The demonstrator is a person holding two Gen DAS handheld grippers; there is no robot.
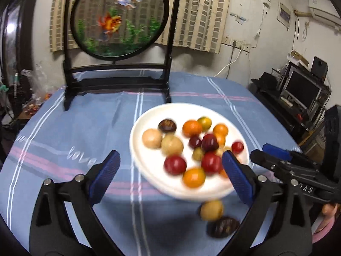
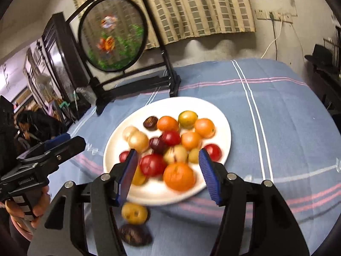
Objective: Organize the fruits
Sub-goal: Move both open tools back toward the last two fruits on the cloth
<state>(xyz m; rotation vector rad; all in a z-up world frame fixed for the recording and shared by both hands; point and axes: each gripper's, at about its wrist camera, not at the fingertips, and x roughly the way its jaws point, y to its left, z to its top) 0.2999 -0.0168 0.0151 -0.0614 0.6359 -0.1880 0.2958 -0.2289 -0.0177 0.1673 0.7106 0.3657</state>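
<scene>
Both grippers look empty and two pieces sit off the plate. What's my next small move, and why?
Probably lower the right gripper, jaws open and empty, onto the tan fruit lying on the cloth just outside the white plate; it's the nearest stray, with the dark fruit beside it.

Both wrist cameras look down, close, sharing the plate (image 1: 138, 132) of fruit

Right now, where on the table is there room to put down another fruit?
Bare cloth lies left of the plate, before the fish screen, and right of the plate. It is crowded on the plate and at its near rim, by two loose fruits.
</scene>
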